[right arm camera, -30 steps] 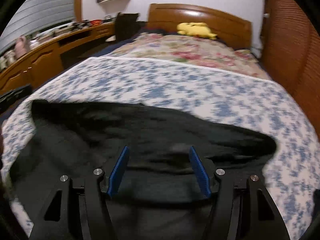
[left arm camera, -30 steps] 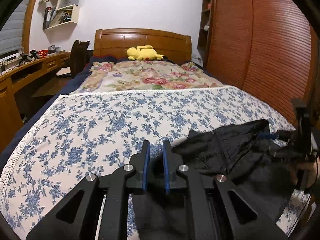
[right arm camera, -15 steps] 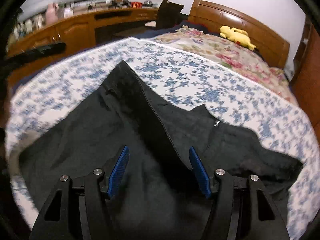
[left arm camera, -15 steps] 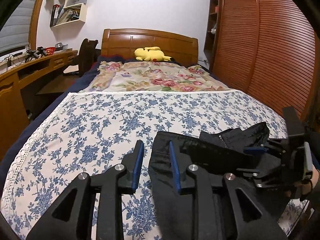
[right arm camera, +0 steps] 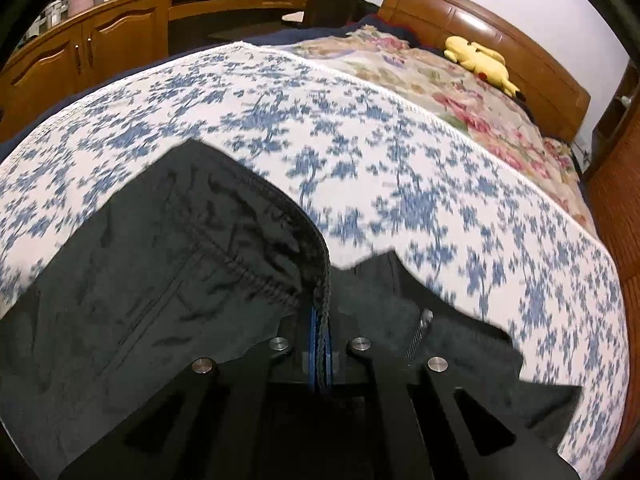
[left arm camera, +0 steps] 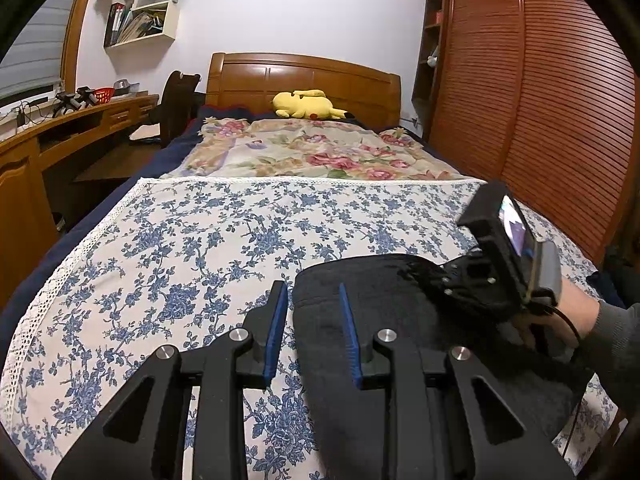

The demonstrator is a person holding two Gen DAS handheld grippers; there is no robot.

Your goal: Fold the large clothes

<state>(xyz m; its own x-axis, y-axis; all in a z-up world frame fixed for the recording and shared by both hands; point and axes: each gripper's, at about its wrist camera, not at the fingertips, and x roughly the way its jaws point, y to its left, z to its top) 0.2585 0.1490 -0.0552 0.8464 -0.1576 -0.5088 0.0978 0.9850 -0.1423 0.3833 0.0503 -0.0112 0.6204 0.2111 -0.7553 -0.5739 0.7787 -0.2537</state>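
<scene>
Since the earlier frames, our right gripper (right arm camera: 319, 344) had just closed onto the ribbed hem of the black garment (right arm camera: 168, 280), which lay on the blue-flowered bedspread (right arm camera: 360, 132). Our left gripper (left arm camera: 312, 332) stood narrowly open, one blue pad over the garment's edge, gripping nothing. Only the left view showed the hand (left arm camera: 560, 316); only the right showed the pinch.

Bedroom, lit from indoors, bed (left arm camera: 248, 240) dead centre.
Wooden headboard (left arm camera: 304, 76) at its far end, slatted wardrobe (left arm camera: 560, 112) to its right, long table (left arm camera: 72, 120) left, wall shelves (left arm camera: 140, 12) above that.
</scene>
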